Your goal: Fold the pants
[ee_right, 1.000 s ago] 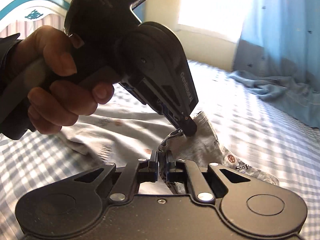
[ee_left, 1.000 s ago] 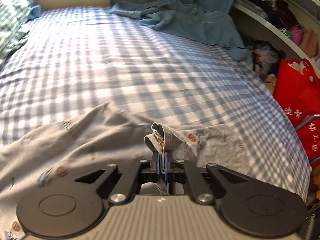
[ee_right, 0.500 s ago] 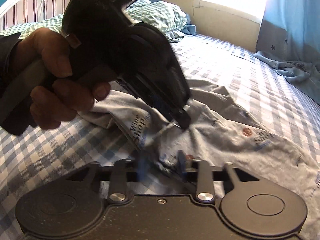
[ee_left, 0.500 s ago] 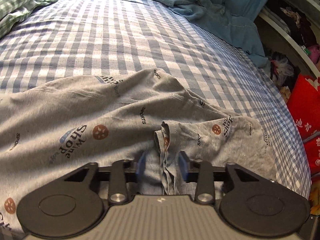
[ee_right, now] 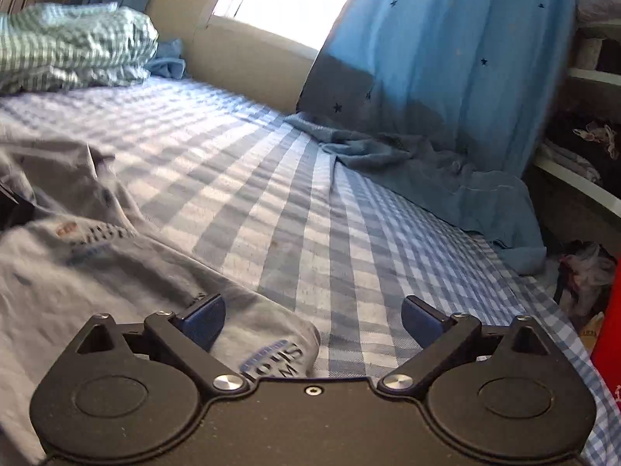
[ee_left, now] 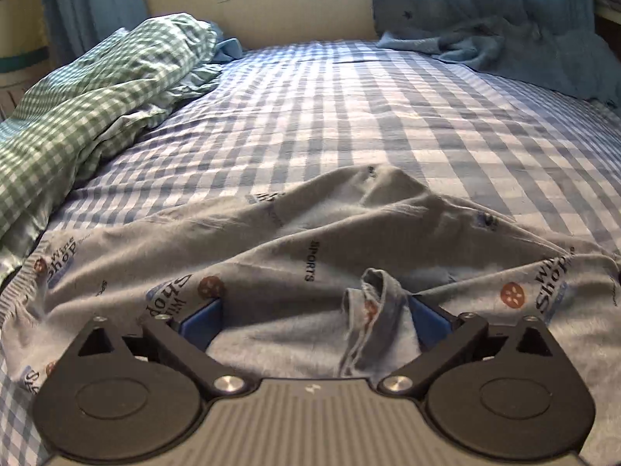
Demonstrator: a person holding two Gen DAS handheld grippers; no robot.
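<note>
The grey printed pants point(ee_left: 310, 248) lie spread and wrinkled on the blue checked bed sheet point(ee_left: 349, 116). A bunched fold of the pants point(ee_left: 372, 310) stands up between the jaws of my left gripper point(ee_left: 316, 324), which is open and holds nothing. In the right wrist view the pants point(ee_right: 97, 264) lie at the left, with one corner point(ee_right: 279, 345) under my right gripper point(ee_right: 312, 322). The right gripper is open and empty, just above the sheet point(ee_right: 310, 213).
A green checked quilt point(ee_left: 77, 108) is heaped at the bed's left. A blue curtain and crumpled blue cloth point(ee_right: 427, 147) lie at the far right. Shelves with clothes point(ee_right: 582, 155) and a red bag point(ee_right: 609, 330) stand past the bed's right edge.
Both grippers were shut on a fold of the pants and have opened wide and let go. The pants have dropped onto the bed. The right gripper has swung right, away from the left hand.
</note>
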